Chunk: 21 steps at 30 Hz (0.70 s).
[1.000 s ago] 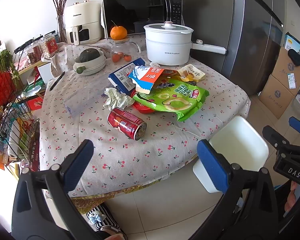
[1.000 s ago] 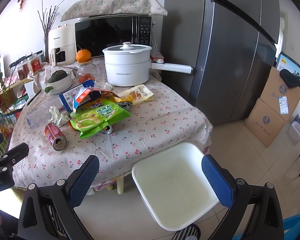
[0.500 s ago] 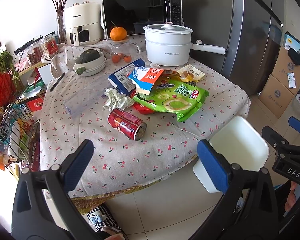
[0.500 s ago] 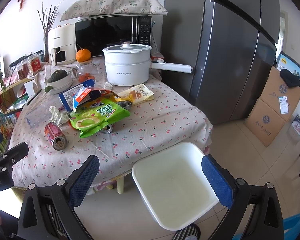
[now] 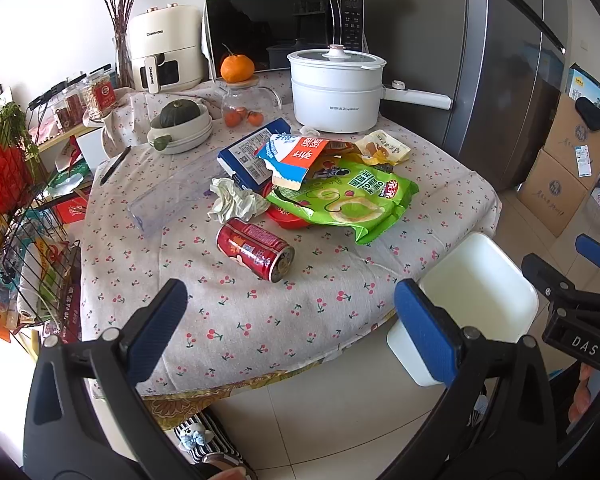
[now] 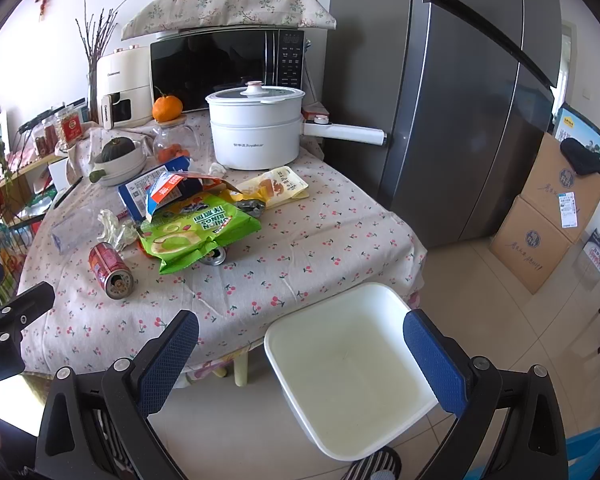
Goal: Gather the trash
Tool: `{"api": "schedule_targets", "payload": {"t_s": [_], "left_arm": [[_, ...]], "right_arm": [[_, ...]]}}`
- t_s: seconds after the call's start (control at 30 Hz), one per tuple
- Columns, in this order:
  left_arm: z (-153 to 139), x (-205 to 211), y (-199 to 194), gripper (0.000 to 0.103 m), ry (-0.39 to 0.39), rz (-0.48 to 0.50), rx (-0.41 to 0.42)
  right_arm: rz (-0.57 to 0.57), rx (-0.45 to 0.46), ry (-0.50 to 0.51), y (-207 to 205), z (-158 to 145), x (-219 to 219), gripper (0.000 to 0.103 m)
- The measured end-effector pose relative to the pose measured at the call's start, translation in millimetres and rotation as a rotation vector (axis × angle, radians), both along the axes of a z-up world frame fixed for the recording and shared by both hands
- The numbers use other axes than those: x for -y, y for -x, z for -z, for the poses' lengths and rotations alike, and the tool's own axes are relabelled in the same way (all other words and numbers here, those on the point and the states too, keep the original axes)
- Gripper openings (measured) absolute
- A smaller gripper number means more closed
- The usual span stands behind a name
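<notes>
Lying on its side on the cherry-print tablecloth (image 5: 228, 320) is a red can (image 5: 255, 249), just beside crumpled paper (image 5: 236, 200) and a green snack bag (image 5: 352, 200). Both the left gripper (image 5: 292, 328) and right gripper (image 6: 300, 360) are hanging wide open, gripping nothing, with a white bin (image 6: 352, 368) sitting on the floor by the table edge

Red can (image 5: 255, 249); green bag (image 5: 348, 200); cherry-print tablecloth (image 5: 228, 304); white bin (image 6: 352, 364).

The right claw (image 6: 296, 356) gapes wide above the white bin (image 6: 348, 368) beside the table (image 6: 320, 240).
</notes>
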<state>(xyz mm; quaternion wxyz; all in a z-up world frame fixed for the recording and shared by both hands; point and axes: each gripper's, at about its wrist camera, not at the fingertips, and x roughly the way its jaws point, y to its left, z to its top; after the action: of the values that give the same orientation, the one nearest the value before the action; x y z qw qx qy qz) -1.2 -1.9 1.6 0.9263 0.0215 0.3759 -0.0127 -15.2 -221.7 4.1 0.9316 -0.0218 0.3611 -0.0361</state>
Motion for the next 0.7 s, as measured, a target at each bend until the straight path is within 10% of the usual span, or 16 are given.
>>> {"api": "schedule_targets", "payload": {"t_s": [0.7], "left_arm": [[2.7, -9.6, -8.0, 0.103, 0.013, -0.001, -0.021]], "right_arm": [[-0.008, -0.006, 0.016, -5.5, -2.8, -2.6, 0.103]]}}
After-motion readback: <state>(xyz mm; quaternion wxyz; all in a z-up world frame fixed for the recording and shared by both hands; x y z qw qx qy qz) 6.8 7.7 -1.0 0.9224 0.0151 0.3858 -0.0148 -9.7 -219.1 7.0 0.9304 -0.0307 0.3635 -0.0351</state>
